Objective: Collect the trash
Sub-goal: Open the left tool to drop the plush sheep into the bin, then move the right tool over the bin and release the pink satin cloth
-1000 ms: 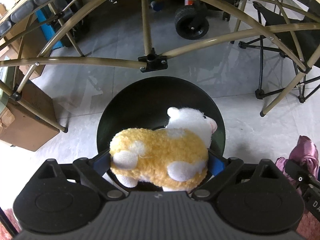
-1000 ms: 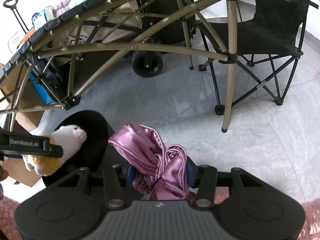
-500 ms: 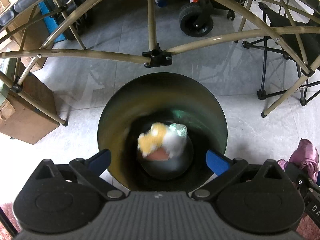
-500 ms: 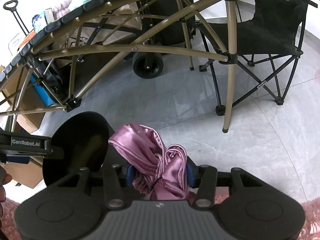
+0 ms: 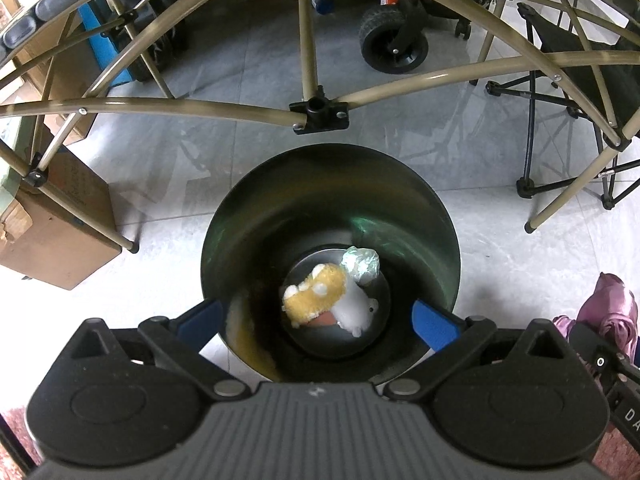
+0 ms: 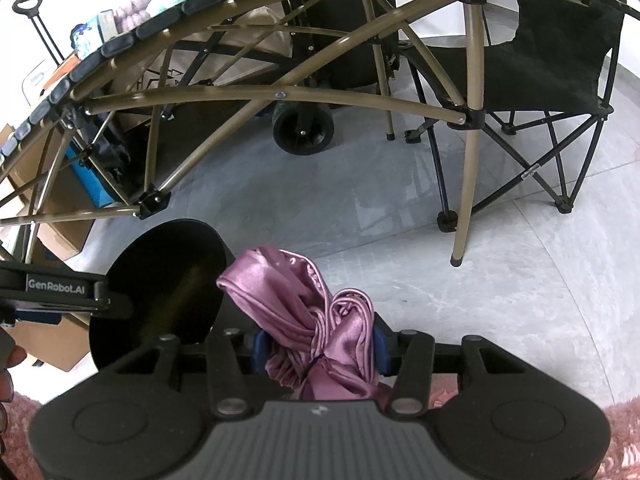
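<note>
A black round trash bin (image 5: 248, 216) stands on the grey tile floor, right under my left gripper (image 5: 318, 320), which is open and empty above its mouth. A yellow and white plush sheep (image 5: 320, 300) lies at the bin's bottom beside a crumpled foil ball (image 5: 362, 264). My right gripper (image 6: 318, 350) is shut on a bunched purple satin cloth (image 6: 292, 300), just right of the bin (image 6: 160, 284). The cloth also shows at the right edge of the left wrist view (image 5: 608, 312).
A folding table's tan metal frame (image 5: 320, 108) arches over the floor behind the bin. A cardboard box (image 5: 52, 236) sits to the left. A black folding chair (image 6: 540, 80) and a cart wheel (image 6: 302, 128) stand behind. Pink rug (image 6: 624, 440) lies at the near edge.
My left gripper opened and let go of the plush sheep, which fell to the bottom of the bin. My right gripper stayed shut on the purple cloth, almost still.
</note>
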